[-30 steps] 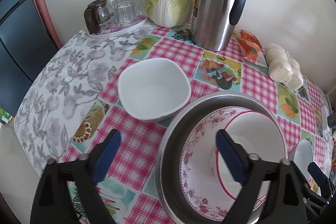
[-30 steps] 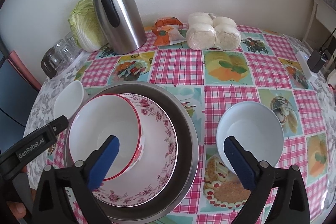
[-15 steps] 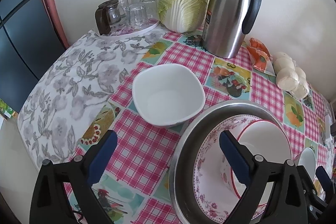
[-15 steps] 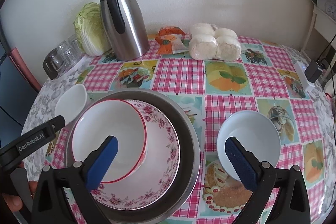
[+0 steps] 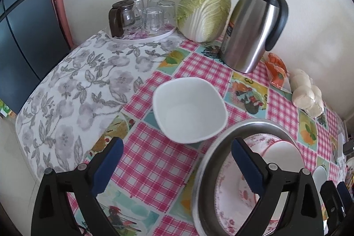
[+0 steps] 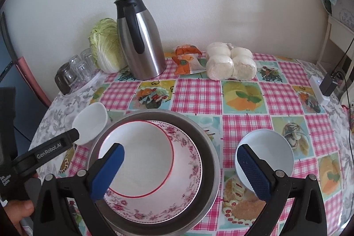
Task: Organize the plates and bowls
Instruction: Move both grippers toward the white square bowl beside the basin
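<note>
Left gripper [image 5: 176, 164] has swung away from the metal basin [image 6: 212, 160] toward the square white bowl [image 5: 190, 110].
Both grippers gape empty; the right gripper [image 6: 180, 166] hovers between the basin's stacked dishes and round white bowl [image 6: 266, 150], probably next to nest.

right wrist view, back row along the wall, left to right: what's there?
glasses → cabbage → steel thermos jug → orange packets → bag of white buns → white charger block

Red-rimmed white bowl [image 6: 137, 158], pink-floral plate [image 6: 185, 180], pink-checked tablecloth [image 6: 197, 92], perhaps pale-blue bowl [image 6: 268, 152]
</note>
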Demonstrator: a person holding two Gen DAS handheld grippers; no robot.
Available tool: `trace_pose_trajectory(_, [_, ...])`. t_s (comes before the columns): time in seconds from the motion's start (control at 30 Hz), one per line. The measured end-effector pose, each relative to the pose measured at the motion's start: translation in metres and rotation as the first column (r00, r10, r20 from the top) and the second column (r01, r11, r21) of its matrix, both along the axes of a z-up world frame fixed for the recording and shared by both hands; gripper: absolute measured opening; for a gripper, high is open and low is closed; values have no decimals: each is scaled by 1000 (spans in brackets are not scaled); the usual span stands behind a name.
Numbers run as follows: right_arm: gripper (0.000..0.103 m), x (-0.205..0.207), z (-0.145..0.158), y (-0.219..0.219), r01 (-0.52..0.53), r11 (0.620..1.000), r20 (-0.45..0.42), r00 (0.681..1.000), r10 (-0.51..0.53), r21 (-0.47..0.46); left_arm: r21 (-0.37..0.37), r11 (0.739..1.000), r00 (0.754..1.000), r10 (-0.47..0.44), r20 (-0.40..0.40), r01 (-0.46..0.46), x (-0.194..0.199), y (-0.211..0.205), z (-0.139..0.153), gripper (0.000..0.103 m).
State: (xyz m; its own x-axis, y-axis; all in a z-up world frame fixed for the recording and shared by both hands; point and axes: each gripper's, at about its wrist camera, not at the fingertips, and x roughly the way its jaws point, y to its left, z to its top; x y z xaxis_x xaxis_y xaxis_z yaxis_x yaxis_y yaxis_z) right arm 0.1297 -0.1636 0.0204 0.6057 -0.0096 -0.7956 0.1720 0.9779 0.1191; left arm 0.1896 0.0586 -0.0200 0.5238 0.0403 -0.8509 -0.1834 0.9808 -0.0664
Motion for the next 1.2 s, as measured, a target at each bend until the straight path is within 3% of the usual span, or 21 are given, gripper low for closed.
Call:
trace_pose_trajectory(0.4, [103,10,10,19,-3,997,21,1000,1,73,-116,992,999,45,18,-42,17,42,-4,98])
trace_pose_trajectory(0.67, [103,35,19,49,-39,991,-16,999,41,131,-214,974,996,86,36,-76,25,72,-10,98])
trace_pose_trajectory(0.87, [103,58,20,68,-30,992,-60,997,38,122,-243,964,994,108,-28,-112,31,89,-25,98])
trace_pose_trajectory(1.03, [103,79,18,81,-49,992,-85,995,59,118,-331,929,985,140,-100,-165,35,104,-46,98])
trace_pose_trajectory(1.2, [101,100,8,97,-73,994,-105,991,81,78,-358,915,981,155,-119,-188,41,110,-58,98])
